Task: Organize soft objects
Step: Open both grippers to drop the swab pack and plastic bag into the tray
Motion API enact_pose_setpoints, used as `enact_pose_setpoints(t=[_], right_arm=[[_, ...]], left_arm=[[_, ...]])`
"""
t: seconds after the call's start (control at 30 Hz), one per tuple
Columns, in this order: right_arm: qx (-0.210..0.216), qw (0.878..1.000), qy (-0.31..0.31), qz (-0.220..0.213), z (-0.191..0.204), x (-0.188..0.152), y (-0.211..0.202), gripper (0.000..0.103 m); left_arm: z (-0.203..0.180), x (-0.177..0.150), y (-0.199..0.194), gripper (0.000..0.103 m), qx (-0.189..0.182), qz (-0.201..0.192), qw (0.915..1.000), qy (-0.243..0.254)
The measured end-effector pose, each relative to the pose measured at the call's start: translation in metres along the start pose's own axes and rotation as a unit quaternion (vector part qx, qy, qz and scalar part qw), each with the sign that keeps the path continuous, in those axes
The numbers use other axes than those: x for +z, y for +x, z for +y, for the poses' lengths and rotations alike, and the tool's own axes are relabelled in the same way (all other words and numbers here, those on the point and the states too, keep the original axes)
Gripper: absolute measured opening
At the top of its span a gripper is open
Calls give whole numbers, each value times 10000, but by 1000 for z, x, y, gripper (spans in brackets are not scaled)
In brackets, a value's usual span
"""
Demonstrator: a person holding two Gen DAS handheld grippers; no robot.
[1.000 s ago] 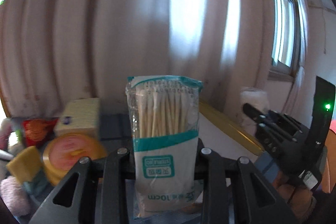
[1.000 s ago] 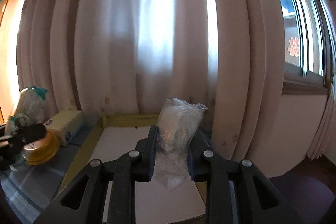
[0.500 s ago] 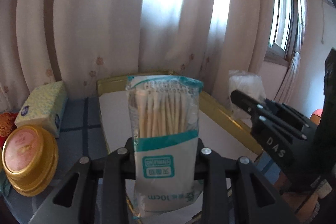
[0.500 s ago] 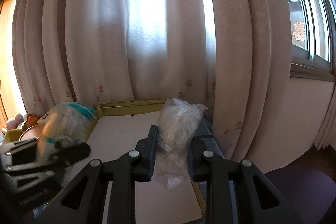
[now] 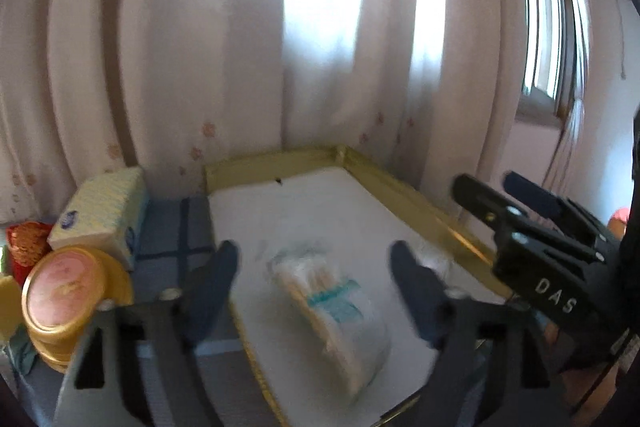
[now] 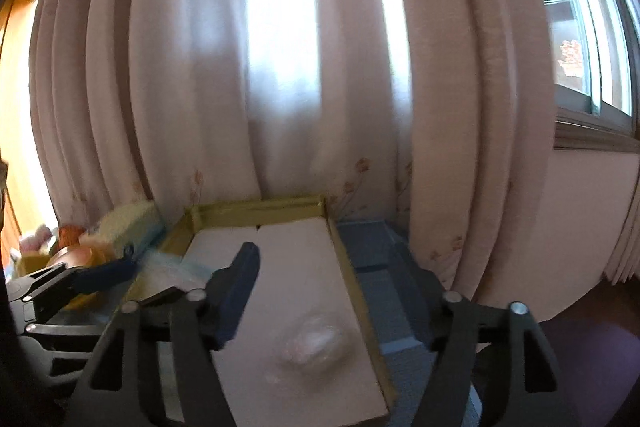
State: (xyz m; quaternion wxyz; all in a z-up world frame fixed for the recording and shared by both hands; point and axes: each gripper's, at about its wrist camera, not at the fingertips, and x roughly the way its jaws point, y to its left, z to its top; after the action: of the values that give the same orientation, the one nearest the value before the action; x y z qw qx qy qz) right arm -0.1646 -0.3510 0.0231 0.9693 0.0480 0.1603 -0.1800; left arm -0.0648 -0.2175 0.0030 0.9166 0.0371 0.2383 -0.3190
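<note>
From my left camera the pack of cotton swabs (image 5: 332, 311) is smeared by blur, so I cannot read its print, and the bases of my left gripper (image 5: 314, 267) are cut off by the bottom edge. From my right camera the clear plastic bag (image 6: 314, 341) is only a soft pale lump, its content I cannot tell. The things at the far left (image 6: 60, 239) are blurred and partly hidden behind the other tool.
</note>
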Motion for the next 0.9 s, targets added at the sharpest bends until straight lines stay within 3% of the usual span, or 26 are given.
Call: enact_pose_setpoints(t=[0.07,0.2,0.3,0.57,0.73,0.9], right_arm=[[-174,9997,1,-182,-1,-1,-8,72],[-535,9982,-44,-265,-1,-2,-11,72],[-718,9965,181,-391,-11,-2,-16,72],[-1032,9913,472,-660,-22,-5,-31,72],[-1253,9857,418,-1045,-15,-8,-48,72],[-1182,9766,889,-1564,-9,-11,-65,72]], left_arm=[[11,0,-18,100,209,-399,9989,-104],[37,2,-47,102,767,-987,9920,-170],[62,0,-65,102,1322,-1359,9816,-247],[91,-5,-70,102,2102,-1423,9671,-163],[96,-12,-68,102,2155,-1268,9681,-166],[103,-15,-71,102,2152,-1196,9689,-247]])
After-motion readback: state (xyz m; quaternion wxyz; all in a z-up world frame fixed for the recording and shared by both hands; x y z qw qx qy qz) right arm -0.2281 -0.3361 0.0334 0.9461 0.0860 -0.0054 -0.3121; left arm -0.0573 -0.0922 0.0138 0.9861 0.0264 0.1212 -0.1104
